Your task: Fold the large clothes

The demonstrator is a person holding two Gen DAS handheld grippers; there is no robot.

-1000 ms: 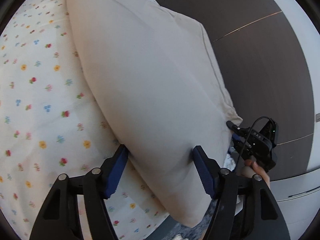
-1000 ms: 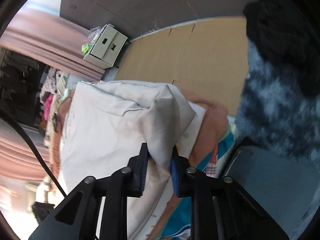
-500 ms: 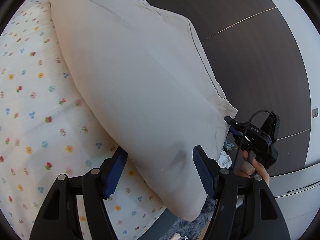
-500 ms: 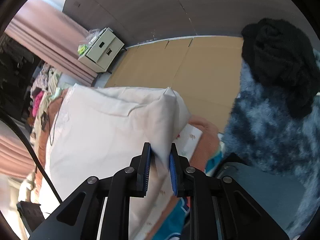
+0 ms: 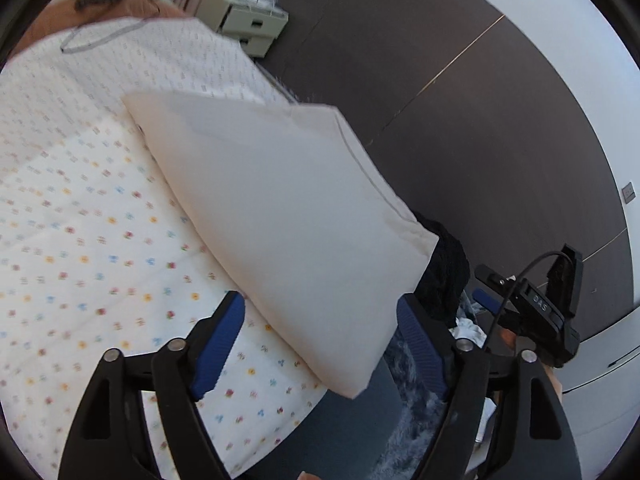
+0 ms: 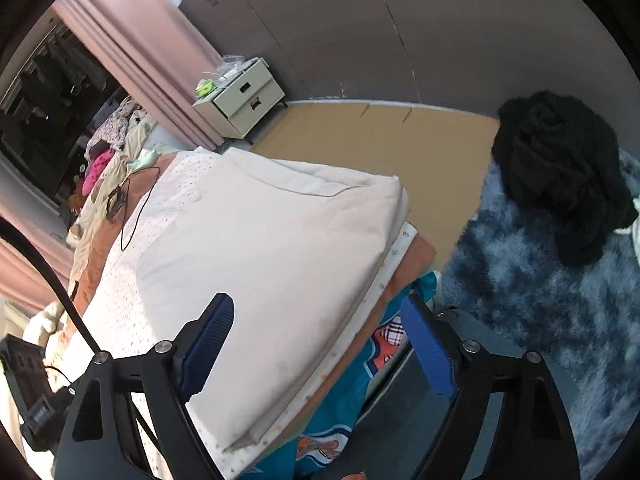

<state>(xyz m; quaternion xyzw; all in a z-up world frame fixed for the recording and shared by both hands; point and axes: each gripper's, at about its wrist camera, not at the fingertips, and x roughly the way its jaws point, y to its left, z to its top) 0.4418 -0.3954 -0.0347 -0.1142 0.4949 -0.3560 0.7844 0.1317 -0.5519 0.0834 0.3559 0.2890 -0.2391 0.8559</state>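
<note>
Between my left gripper [image 5: 320, 336] pads, just spread wider, the folded cream cloth [image 5: 280, 220] lies free on the floral sheet [image 5: 80, 240], running toward eleven o'clock. My right gripper [image 6: 320, 344] has just sprung open; the cloth sits loose at twelve.

Two wrist fisheyes looking steeply down over one bed corner

The left wrist view looks forward between its own blue-padded black fingers [image 5: 218, 346], close above the folded cream cloth bundle [image 5: 288, 216] on the flower-dotted white bedsheet [image 5: 80, 240], facing a dark panelled wall [image 5: 460, 120]; the right wrist view looks from the bed's other side along its fingers [image 6: 428, 344], near the same bundle [image 6: 260, 260], toward the tan floor [image 6: 360, 136]. Both share the bundle, the pale two-drawer nightstand [image 5: 248, 20] [image 6: 244, 96], the pink curtain [image 6: 160, 60] and the shaggy blue-grey rug [image 6: 540, 300].
</note>
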